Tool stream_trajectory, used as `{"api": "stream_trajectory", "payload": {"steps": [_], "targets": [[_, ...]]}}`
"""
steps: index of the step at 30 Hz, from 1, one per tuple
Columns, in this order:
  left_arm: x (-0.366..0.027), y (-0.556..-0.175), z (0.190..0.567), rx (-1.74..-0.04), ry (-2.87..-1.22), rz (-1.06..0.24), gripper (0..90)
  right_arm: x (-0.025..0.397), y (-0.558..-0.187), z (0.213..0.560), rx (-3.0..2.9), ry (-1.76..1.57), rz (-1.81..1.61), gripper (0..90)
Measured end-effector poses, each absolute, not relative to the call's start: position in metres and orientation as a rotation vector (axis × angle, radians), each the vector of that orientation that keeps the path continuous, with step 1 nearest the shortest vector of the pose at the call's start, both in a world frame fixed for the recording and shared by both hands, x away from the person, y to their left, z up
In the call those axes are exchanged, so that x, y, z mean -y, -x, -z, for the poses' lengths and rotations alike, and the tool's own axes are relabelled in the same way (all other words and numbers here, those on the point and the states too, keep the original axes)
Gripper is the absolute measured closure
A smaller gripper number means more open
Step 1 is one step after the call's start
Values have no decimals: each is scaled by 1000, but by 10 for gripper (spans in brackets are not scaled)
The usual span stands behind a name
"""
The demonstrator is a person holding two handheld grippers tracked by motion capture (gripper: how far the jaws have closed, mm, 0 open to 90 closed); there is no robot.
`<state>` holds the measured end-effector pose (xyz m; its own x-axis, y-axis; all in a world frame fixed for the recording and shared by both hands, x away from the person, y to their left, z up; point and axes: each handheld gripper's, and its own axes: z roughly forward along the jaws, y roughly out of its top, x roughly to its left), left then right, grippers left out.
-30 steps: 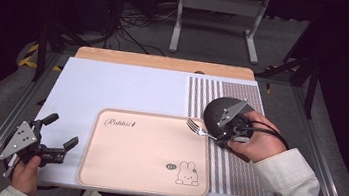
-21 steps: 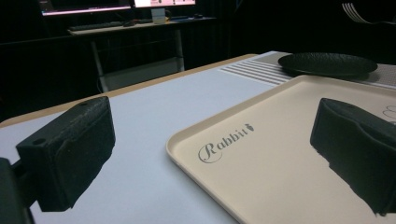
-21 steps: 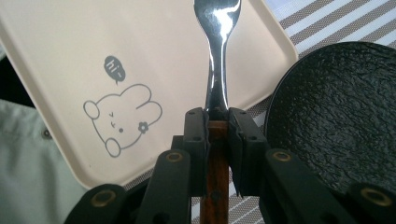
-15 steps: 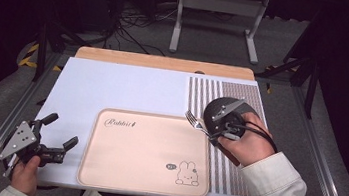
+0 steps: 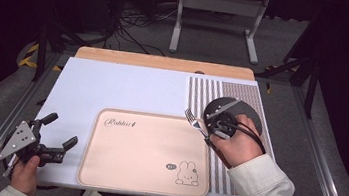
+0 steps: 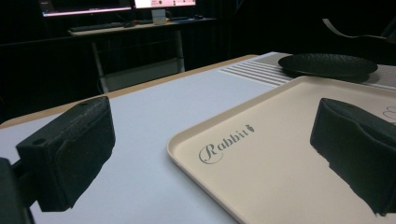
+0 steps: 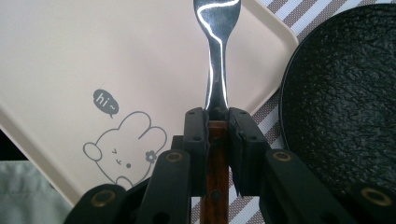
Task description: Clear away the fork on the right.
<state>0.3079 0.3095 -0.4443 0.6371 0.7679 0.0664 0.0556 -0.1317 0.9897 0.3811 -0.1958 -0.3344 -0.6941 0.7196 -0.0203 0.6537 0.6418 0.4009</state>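
Currently, in the high view, a metal fork with a brown wooden handle is seen held by the right gripper at the centre right of the frame, its tines hanging over the upper right corner of a beige rectangular plastic tray with a rabbit print. A round black textured plate is set just beyond that gripper on a striped mat. The left gripper is held at the lower left, apart from the tray, over the white desk.

In the left gripper view, its jaws are spread wide with nothing between them; the tray's lettered corner is seen ahead and the black plate at the upper right.

In the right gripper view, the jaws are clenched on the fork where the wooden handle meets the metal neck. The fork head is seen over the tray, near its rounded corner, with the plate at the right.

The fork is judged already picked up and carried toward the tray; setting it down and releasing it is left to be done, and the plate has not yet been handled.
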Motion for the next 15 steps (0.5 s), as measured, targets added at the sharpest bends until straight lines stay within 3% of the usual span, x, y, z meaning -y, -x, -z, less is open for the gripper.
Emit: {"api": "stream_trajectory", "payload": {"steps": [15], "targets": [[-310,-308,444,-704,-1604,-711,6,183,-384,351,-2594,-1344,-550,785]]}}
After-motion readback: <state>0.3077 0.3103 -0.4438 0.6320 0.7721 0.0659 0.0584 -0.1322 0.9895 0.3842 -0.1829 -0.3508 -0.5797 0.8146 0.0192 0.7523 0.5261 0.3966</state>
